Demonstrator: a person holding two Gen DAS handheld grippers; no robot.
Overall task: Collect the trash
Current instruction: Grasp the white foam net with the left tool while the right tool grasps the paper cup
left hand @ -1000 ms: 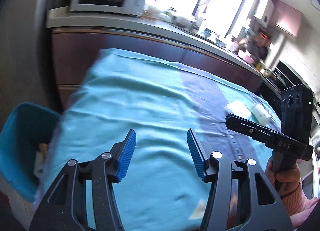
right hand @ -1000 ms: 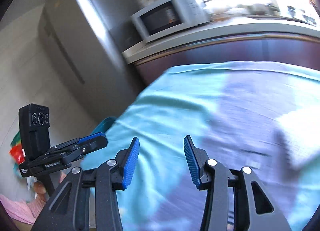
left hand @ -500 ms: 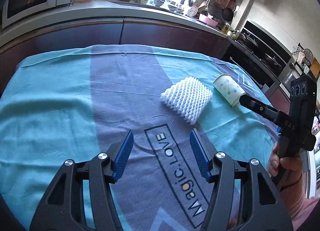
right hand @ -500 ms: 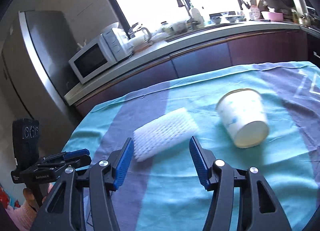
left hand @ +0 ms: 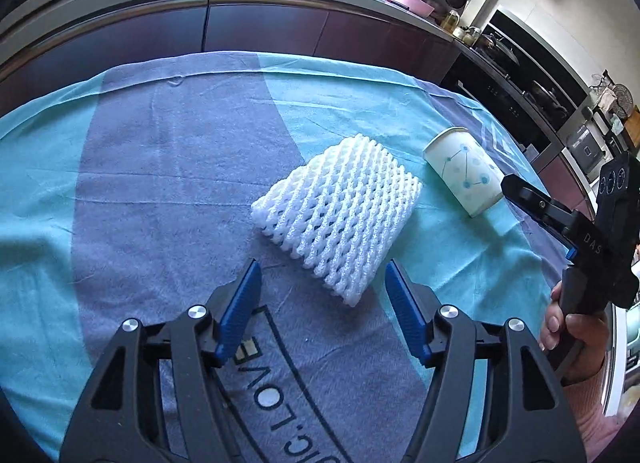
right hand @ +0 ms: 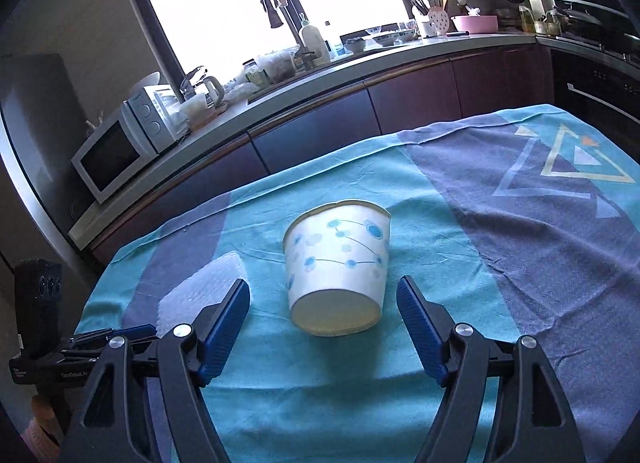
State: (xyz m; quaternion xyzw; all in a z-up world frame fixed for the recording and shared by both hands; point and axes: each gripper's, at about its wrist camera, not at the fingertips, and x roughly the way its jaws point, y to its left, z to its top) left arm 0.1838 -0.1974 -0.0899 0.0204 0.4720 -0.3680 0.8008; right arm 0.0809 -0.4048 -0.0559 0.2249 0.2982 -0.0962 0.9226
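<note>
Left wrist view: tablecloth carries dark printed lettering at 6 o'clock, upside down and partly hidden by the gripper frame, readable only as "IC.LOVE". Right gripper at 3 o'clock has white letters "DAS" on its black body. Right wrist view: small white print on the left gripper body at 8 o'clock, too blurred to read; paper cup shows only dots and lines, no text.
</note>
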